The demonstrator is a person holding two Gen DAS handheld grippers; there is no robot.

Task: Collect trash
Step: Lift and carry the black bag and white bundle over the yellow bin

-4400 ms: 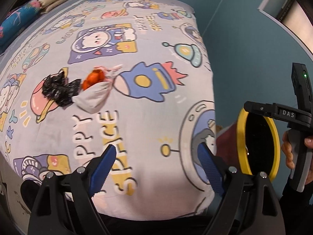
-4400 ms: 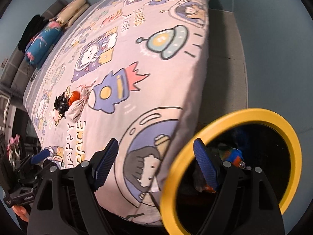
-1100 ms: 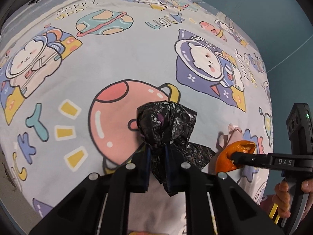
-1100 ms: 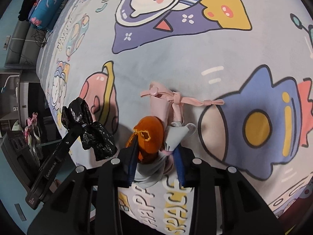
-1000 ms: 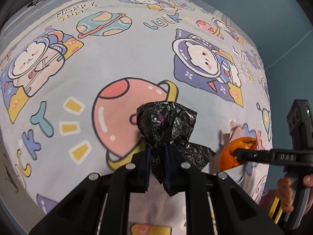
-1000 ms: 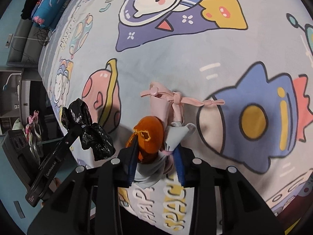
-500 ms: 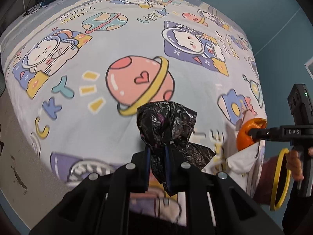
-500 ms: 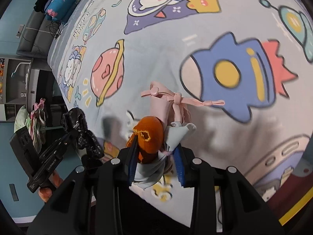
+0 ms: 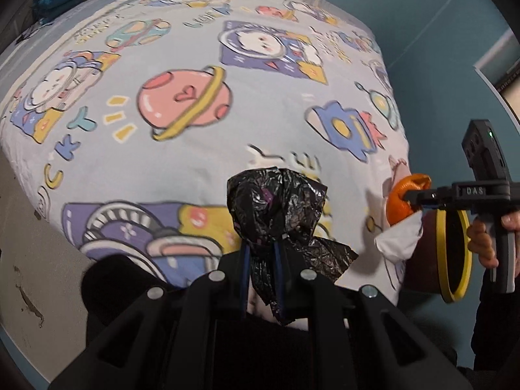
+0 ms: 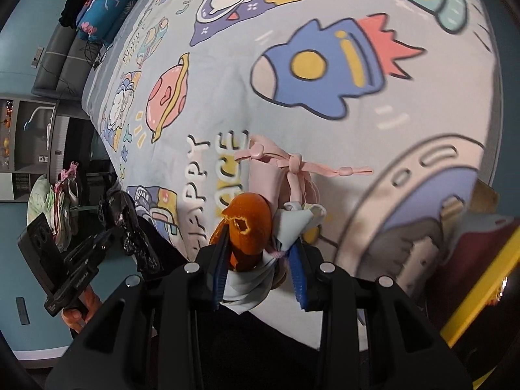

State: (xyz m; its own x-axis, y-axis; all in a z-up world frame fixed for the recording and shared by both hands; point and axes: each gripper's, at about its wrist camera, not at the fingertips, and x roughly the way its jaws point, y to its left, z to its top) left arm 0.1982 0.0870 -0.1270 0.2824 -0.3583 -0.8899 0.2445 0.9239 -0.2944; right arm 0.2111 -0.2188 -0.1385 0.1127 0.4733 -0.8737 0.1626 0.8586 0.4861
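My left gripper [image 9: 261, 255] is shut on a crumpled black plastic bag [image 9: 276, 208], held in the air in front of the bed's near edge. My right gripper [image 10: 260, 253] is shut on an orange peel [image 10: 248, 224] bundled with a pink face mask [image 10: 276, 172] and a pale tissue [image 10: 292, 221]. The same bundle [image 9: 403, 201] shows at the right of the left wrist view, beside a yellow-rimmed black trash bin [image 9: 453, 253]. The bin's rim [image 10: 487, 292] lies at the lower right of the right wrist view. The black bag [image 10: 130, 224] shows there at the left.
The bed carries a cartoon space-print sheet [image 9: 201, 97]. A blue floral pillow [image 10: 107, 3] lies at its far end. Teal walls [image 9: 422, 16] surround it. Shelving and hanging clothes [image 10: 61, 201] stand at the left of the right wrist view.
Both grippers have pulled back from the sheet towards the bed's near edge, each still holding its trash. The yellow-rimmed bin has come closer to the right gripper.
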